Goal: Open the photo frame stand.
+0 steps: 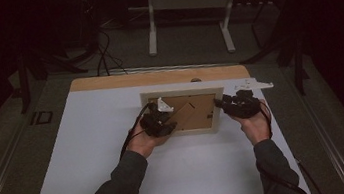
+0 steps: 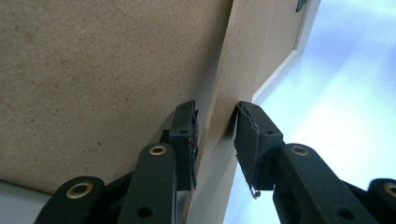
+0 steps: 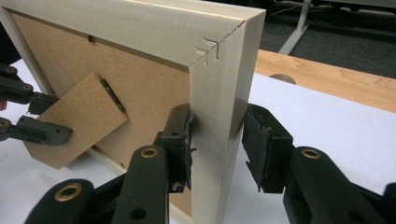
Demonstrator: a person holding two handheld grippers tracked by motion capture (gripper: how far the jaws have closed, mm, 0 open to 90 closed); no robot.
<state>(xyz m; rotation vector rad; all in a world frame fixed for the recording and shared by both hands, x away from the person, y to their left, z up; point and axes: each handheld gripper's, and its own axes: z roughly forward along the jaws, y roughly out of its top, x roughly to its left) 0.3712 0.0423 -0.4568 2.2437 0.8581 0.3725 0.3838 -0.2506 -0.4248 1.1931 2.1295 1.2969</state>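
On the white table (image 1: 96,187), one picture frame (image 1: 184,131), two hand-held grippers clamped on it.

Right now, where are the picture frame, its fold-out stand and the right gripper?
frame (image 3: 219,70): right gripper view, pale wooden corner.
stand (image 3: 77,123): right gripper view, middle of the brown flap.
right gripper (image 3: 217,140): right gripper view, between its jaws, astride the frame's edge.
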